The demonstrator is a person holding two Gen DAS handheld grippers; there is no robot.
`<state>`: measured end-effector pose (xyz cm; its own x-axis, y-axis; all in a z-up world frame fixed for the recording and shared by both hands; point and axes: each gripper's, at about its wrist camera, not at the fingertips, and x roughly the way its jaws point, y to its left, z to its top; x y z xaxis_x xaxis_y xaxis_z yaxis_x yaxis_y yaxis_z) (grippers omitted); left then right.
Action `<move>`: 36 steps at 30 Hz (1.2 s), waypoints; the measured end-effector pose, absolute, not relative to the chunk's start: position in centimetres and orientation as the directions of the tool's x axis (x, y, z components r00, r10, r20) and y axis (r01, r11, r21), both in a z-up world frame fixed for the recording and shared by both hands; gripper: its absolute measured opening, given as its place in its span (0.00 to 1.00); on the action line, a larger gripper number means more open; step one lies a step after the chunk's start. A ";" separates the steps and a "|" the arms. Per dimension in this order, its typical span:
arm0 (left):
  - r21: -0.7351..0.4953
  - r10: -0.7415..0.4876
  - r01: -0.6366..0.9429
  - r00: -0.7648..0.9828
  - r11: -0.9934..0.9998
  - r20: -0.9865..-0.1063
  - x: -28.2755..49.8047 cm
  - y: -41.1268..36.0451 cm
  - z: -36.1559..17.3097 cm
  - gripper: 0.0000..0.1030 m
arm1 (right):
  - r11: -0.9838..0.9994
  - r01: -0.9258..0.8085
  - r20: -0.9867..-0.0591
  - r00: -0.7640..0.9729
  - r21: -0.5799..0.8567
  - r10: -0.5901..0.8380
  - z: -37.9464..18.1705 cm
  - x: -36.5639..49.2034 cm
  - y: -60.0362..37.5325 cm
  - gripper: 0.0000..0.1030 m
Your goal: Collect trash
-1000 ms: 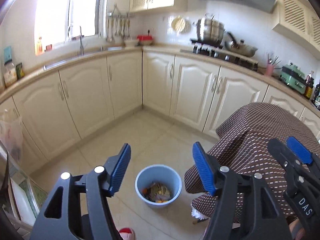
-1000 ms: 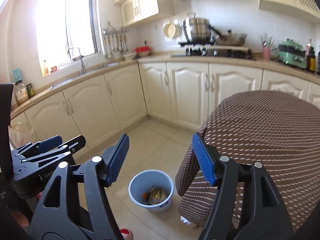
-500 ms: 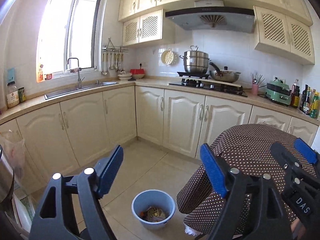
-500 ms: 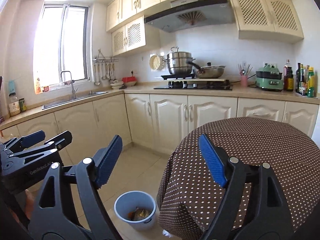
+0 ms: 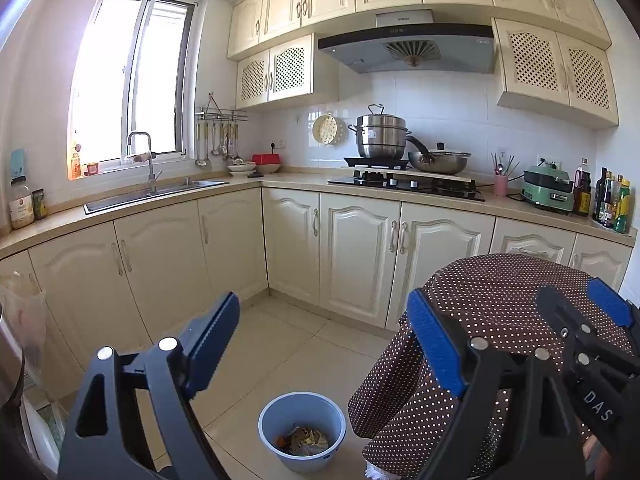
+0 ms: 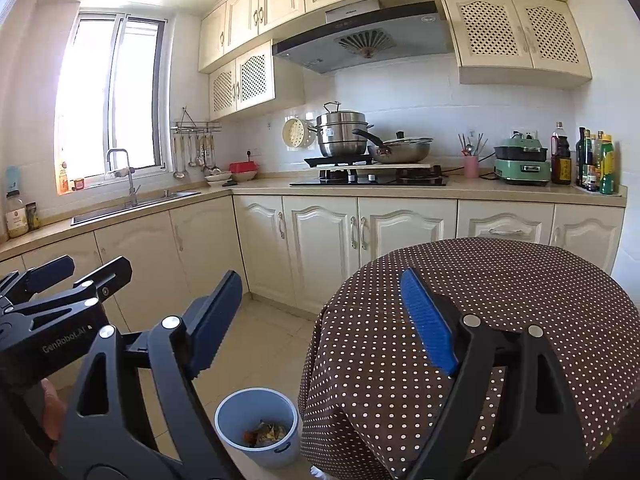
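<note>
A pale blue bin stands on the tiled floor beside a round table with a brown dotted cloth. Trash scraps lie inside it. The bin also shows in the right wrist view, with the table to its right. My left gripper is open and empty, held high above the floor. My right gripper is open and empty, over the table's left edge. Each gripper shows at the side of the other's view: the right one, the left one.
Cream cabinets run along two walls in an L. A sink sits under the window, a stove with pots at the back. Bottles and a green cooker stand on the right counter.
Both grippers have tilted upward and lifted, so the bin has slid down in both views and the upper cabinets and hood have come into sight. Both stayed open.
</note>
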<state>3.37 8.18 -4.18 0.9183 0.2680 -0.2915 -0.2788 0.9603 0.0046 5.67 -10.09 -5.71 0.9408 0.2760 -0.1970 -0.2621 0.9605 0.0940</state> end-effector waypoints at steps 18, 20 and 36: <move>0.002 0.251 -0.262 0.926 0.965 -0.283 3.7 8.0 -4.6 0.82 | 0.963 -0.254 -0.207 0.941 0.093 0.268 -6.3 5.7 -10.1 0.82; 0.000 0.247 -0.257 0.926 0.966 -0.284 3.7 8.0 -4.6 0.82 | 0.963 -0.254 -0.207 0.941 0.094 0.268 -6.3 5.7 -10.2 0.82; -0.004 0.237 -0.249 0.927 0.968 -0.289 4.0 8.1 -4.7 0.82 | 0.960 -0.258 -0.211 0.938 0.105 0.275 -6.4 5.9 -10.3 0.82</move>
